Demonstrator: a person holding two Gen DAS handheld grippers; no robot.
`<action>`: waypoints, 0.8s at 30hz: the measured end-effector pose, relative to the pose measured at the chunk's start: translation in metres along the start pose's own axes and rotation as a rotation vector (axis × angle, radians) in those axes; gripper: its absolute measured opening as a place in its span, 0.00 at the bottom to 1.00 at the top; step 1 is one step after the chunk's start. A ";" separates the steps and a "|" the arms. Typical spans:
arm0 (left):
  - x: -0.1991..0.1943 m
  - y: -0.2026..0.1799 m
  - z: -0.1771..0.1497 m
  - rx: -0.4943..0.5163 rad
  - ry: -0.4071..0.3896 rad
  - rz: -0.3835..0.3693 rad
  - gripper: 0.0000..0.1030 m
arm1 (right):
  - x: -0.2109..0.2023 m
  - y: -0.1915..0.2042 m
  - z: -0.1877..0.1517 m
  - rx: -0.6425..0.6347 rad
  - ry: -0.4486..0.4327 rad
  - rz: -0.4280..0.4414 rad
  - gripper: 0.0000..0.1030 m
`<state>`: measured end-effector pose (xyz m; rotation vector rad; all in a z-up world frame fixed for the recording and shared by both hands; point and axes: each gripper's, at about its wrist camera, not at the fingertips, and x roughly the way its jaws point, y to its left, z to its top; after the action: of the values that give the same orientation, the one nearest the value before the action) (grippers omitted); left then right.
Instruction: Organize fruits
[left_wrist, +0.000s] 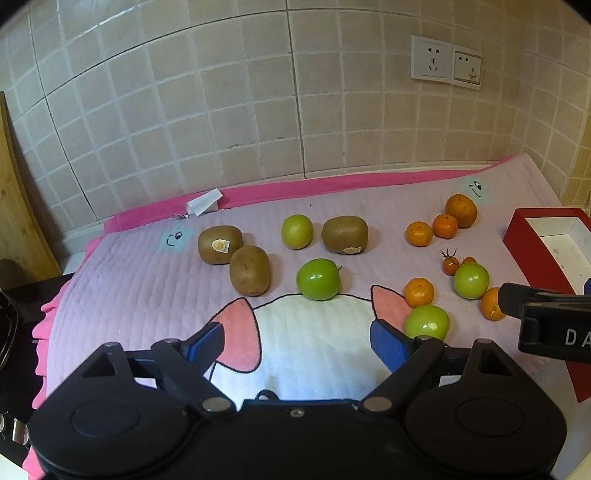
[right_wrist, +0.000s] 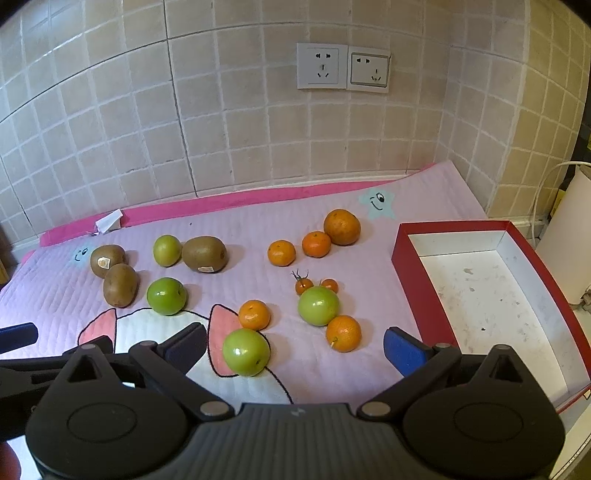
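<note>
Over pink mat (right_wrist: 332, 221), both tongs (left_wrist: 297, 341) (right_wrist: 295, 349) wide, empty.

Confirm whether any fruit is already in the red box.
No: the red box shows only its bare white floor, with all fruit on the mat.

1. My right claw (right_wrist: 295, 349) hangs above the near edge of the pink quilted mat (right_wrist: 369, 369), its blue pads spread wide and gripping nothing.
2. Just ahead, between my fingers, lies a green apple (right_wrist: 246, 352), touching a mandarin (right_wrist: 254, 314) behind it.
3. To the right, another green apple (right_wrist: 318, 305) sits against an orange (right_wrist: 343, 333), with 2 cherry tomatoes (right_wrist: 304, 285) just behind.
4. Further back, 2 mandarins (right_wrist: 316, 244) and a larger orange (right_wrist: 342, 226) form a row.
5. On the left lie 3 kiwis (right_wrist: 204, 254) and 2 more green apples (right_wrist: 166, 296).
6. An empty red box (right_wrist: 413, 291) with a white inside stands at the right, on the mat's edge.
7. The other gripper (right_wrist: 18, 334) shows at the left border.
</note>
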<state>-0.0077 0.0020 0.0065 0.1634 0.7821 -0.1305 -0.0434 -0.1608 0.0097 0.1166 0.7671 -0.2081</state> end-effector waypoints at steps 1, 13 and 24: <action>0.000 0.001 -0.001 -0.002 0.001 -0.002 0.99 | 0.000 0.000 0.000 0.000 0.000 0.000 1.00; 0.006 0.005 -0.002 -0.006 0.017 -0.002 0.99 | 0.006 0.004 0.000 -0.001 0.017 0.010 1.00; 0.011 0.008 -0.001 -0.009 0.028 -0.005 0.99 | 0.010 0.006 -0.001 0.002 0.026 0.015 1.00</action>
<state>0.0013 0.0094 -0.0011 0.1551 0.8106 -0.1291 -0.0355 -0.1564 0.0018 0.1273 0.7916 -0.1932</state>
